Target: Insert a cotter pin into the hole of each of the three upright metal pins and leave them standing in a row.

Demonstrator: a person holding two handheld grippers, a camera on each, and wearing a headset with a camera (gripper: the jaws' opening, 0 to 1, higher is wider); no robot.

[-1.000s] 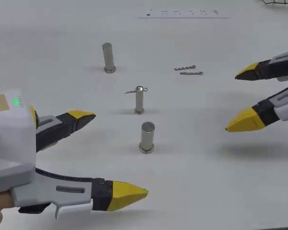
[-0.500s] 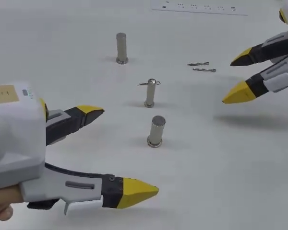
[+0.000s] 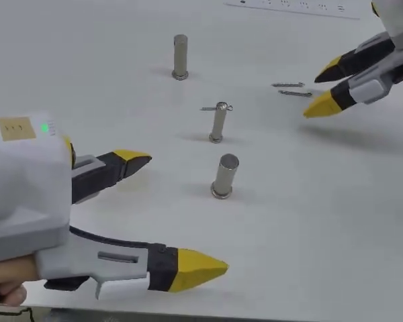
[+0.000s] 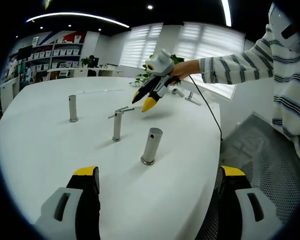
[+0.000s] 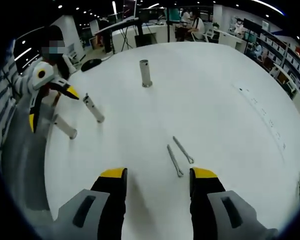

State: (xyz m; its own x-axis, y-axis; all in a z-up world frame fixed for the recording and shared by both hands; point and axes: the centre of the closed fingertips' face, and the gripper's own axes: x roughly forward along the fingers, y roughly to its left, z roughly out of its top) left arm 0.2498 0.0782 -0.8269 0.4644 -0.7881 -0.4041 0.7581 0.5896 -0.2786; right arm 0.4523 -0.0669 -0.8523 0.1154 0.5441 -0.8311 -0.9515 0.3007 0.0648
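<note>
R claw (image 3: 320,89) being held wide open just short of two loose cotter pins (image 5: 177,155) on the surface (image 3: 87,54), long axes running fwd betw. its jaws; L claw (image 3: 181,213), also wide, well apart.

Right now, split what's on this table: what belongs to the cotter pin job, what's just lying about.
Belongs: far metal pin, middle metal pin with a cotter pin through it, near metal pin, two loose cotter pins.
Lying about: strip of small marks at the far edge, dark rounded object.
</note>
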